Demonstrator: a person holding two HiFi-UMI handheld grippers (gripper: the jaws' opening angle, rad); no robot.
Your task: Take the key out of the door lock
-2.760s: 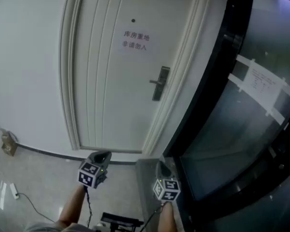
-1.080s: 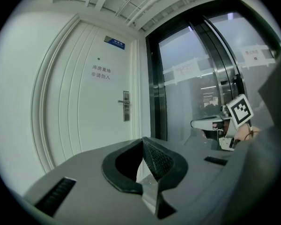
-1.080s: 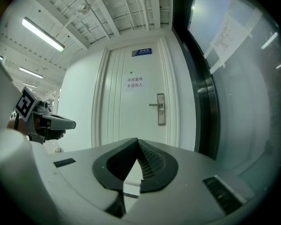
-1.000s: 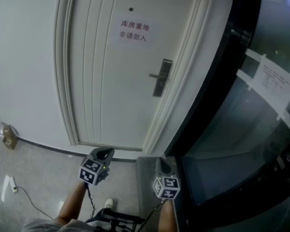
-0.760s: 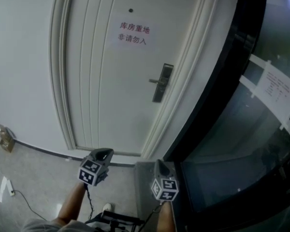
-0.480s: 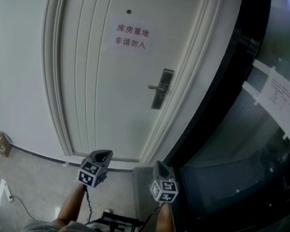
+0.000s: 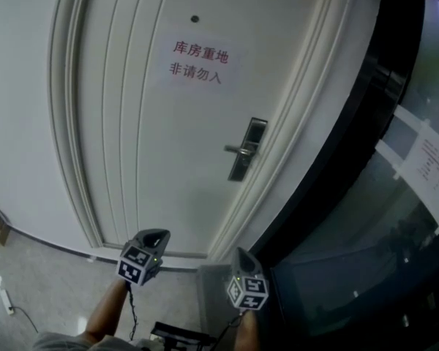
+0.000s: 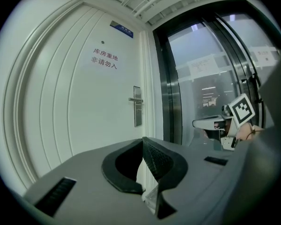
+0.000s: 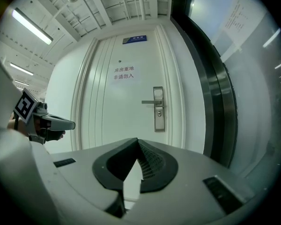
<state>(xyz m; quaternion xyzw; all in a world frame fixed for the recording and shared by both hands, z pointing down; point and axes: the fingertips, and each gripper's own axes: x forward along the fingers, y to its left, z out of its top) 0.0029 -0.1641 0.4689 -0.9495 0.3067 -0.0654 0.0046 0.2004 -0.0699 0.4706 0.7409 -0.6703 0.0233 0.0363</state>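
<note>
Centre-right of head view: door lock (image 7: 241, 152), well apart from both tools. Left gripper (image 7: 154, 236) and right gripper (image 7: 243, 258) sit at bottom, jaws closed, empty. Key too small to make out. Likely approach step; next: close in, open jaws at keyhole.

The head camera is looking steeply down from above and behind both grippers, facing the white door (image 7: 168, 159) while standing well apart from it, with the lock plate (image 7: 243, 152) lying toward 1 o'clock of centre. The left gripper view is looking along its own fingers (image 8: 159, 158) at the door from an angle, with the right gripper (image 8: 210, 123) showing at 3 o'clock. The right gripper view is facing the door squarely, with the left gripper (image 9: 56, 123) showing at 9 o'clock. All three views are sharing the lock plate and the paper sign (image 7: 197, 62)
</note>
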